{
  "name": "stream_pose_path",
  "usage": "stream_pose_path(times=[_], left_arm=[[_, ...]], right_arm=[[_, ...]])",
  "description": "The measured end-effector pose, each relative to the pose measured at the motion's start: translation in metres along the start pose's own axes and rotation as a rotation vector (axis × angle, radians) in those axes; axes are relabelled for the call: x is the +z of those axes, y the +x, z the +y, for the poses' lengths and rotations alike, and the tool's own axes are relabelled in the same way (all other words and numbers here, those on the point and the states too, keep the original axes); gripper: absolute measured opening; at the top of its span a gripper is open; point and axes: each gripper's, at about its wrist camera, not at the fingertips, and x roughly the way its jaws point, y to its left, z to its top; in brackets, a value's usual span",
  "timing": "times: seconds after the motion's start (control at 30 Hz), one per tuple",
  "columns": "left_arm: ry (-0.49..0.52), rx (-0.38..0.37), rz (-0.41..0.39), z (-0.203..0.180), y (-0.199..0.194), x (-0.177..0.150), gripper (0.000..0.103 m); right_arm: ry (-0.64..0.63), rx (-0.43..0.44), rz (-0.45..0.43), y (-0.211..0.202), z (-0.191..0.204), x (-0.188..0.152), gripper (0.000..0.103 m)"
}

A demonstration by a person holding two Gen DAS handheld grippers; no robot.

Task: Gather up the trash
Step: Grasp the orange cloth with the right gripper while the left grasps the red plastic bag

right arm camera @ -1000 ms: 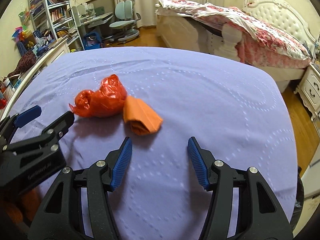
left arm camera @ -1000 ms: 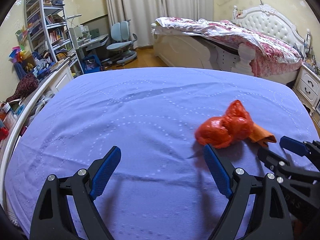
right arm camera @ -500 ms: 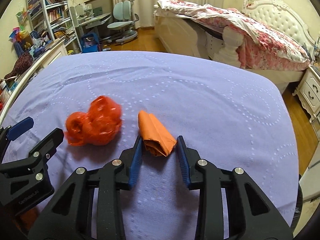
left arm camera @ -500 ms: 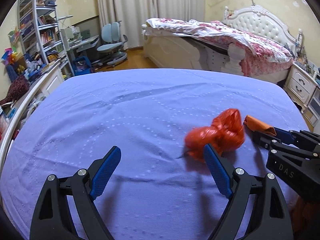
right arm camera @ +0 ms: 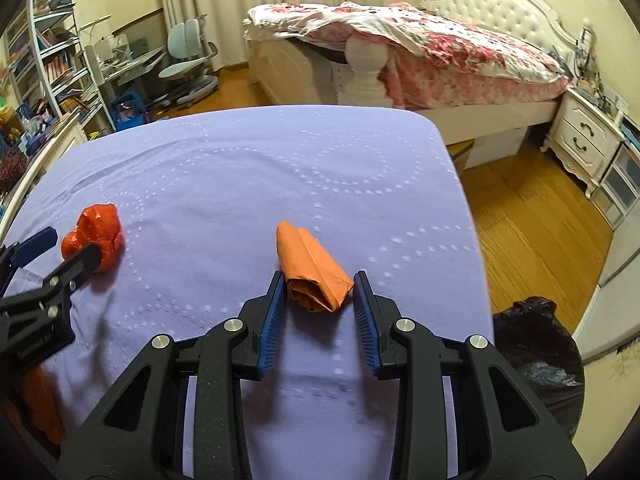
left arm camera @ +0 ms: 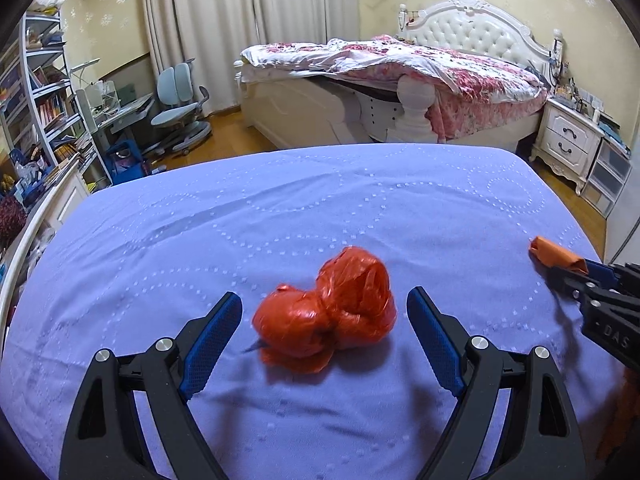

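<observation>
Orange paper roll (right arm camera: 316, 270) sits clamped between right gripper (right arm camera: 320, 308) pads. Red plastic bag wad (left arm camera: 328, 316) lies between left gripper (left arm camera: 326, 344) fingers, spread wide, not touching.

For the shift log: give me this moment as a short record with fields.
surface: purple bedspread
trash 1: red bag, crumpled, between the open jaws of the left gripper, untouched
trash 2: orange paper, rolled, gripped at its near end by the right gripper
bin: black bin bag off the bedspread's right edge
left to do: both pieces into the bag
</observation>
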Motion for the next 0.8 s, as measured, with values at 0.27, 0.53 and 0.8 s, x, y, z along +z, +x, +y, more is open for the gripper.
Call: stream_pose_path(times=[0.27, 0.53, 0.8], left_arm=[[-0.025, -0.023, 0.076, 0.008, 0.008, -0.003, 0.073], [0.014, -0.02, 0.052, -0.001, -0.006, -0.014, 0.067], [0.02, -0.102, 0.008, -0.039, -0.036, -0.023, 0.067]], right_arm=[[-0.016, 0.006, -0.005, -0.003, -0.011, -0.001, 0.033], [-0.005, 0.011, -0.032, -0.019, -0.006, -0.014, 0.033], [0.036, -0.012, -0.068, -0.053, -0.026, -0.037, 0.033]])
